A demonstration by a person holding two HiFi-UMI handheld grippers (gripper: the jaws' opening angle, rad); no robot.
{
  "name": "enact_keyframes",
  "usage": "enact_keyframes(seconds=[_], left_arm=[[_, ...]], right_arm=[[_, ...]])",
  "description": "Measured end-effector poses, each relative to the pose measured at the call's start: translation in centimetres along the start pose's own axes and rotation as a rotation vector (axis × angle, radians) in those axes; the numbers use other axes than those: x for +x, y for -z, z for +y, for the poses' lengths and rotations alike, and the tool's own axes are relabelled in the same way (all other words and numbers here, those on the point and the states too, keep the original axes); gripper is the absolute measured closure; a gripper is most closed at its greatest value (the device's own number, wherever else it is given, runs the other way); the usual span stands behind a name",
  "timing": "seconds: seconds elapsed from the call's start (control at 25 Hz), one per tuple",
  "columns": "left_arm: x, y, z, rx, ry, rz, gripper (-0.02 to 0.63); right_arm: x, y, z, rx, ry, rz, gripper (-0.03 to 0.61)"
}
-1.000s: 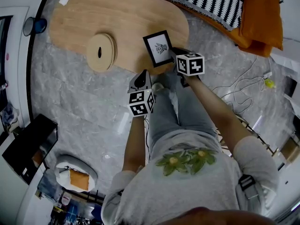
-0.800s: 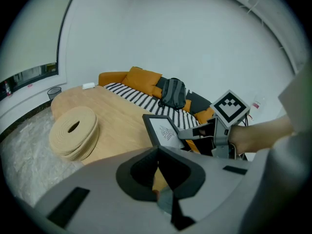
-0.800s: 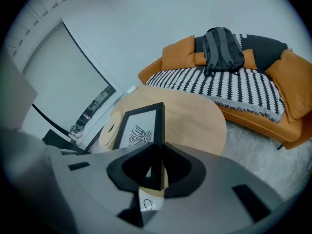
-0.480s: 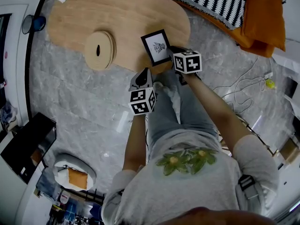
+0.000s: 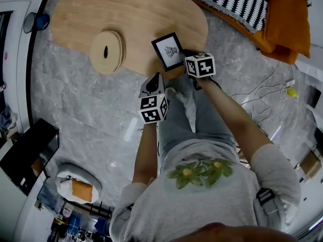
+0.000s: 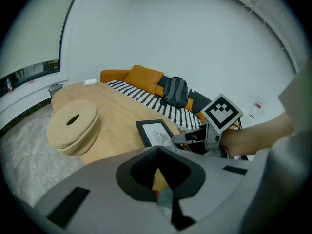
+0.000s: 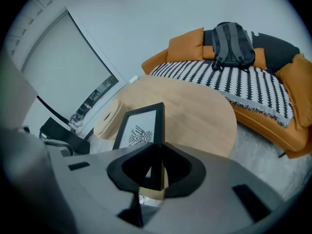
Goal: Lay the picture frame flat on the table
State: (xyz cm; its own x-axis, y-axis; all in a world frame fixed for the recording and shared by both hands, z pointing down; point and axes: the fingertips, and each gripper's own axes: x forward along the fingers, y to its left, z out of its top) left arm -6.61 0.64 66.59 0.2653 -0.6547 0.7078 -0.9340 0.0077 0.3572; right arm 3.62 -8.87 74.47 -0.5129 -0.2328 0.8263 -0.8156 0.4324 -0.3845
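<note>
Holding the frame (image 7: 139, 130) by its side in my right gripper (image 7: 155, 172) near the front edge of the tabletop (image 5: 136, 14), I'd ease it down face-up, left gripper (image 6: 158, 177) closed and empty.

The head view looks from high up, almost straight down, onto the person (image 5: 202, 185), the floor (image 5: 86, 110) and the wooden table (image 5: 131, 14). The left gripper view sits low by the table's near edge and looks across it to the sofa (image 6: 146, 77); the right gripper view looks that way too, from very close to the picture frame (image 7: 139, 130). All three see the table, frame and round mats (image 5: 115, 59).
</note>
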Motion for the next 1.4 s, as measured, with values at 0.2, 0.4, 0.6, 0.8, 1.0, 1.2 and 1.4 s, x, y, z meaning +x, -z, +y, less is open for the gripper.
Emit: enact_keyframes(seconds=[0.2, 0.4, 0.6, 0.8, 1.0, 1.2, 1.4], left_arm=[[0.3, 0.5, 0.6, -0.002, -0.009, 0.002, 0.598], [0.6, 1.0, 1.1, -0.009, -0.016, 0.003, 0.598], [1.0, 1.7, 1.4, -0.011, -0.016, 0.005, 0.598], [1.7, 2.4, 1.9, -0.013, -0.019, -0.002, 0.598], [2.2, 3.0, 2.6, -0.016, -0.02, -0.011, 0.598], [2.8, 3.6, 3.2, -0.013, -0.026, -0.01, 0.598], [3.3, 3.7, 3.3, -0.012, -0.026, -0.011, 0.598]], right_arm=[[1.1, 0.6, -0.2, -0.011, 0.0, 0.013, 0.505], [2.4, 1.3, -0.3, -0.01, -0.005, 0.028, 0.505], [3.4, 1.9, -0.9, -0.03, 0.007, 0.048, 0.505], [4.5, 2.4, -1.3, -0.047, 0.01, 0.053, 0.505], [5.7, 3.2, -1.3, -0.056, 0.006, 0.063, 0.505], [6.8, 4.0, -1.4, -0.057, 0.001, 0.08, 0.505], [7.3, 4.7, -1.7, -0.066, 0.006, 0.102, 0.505]])
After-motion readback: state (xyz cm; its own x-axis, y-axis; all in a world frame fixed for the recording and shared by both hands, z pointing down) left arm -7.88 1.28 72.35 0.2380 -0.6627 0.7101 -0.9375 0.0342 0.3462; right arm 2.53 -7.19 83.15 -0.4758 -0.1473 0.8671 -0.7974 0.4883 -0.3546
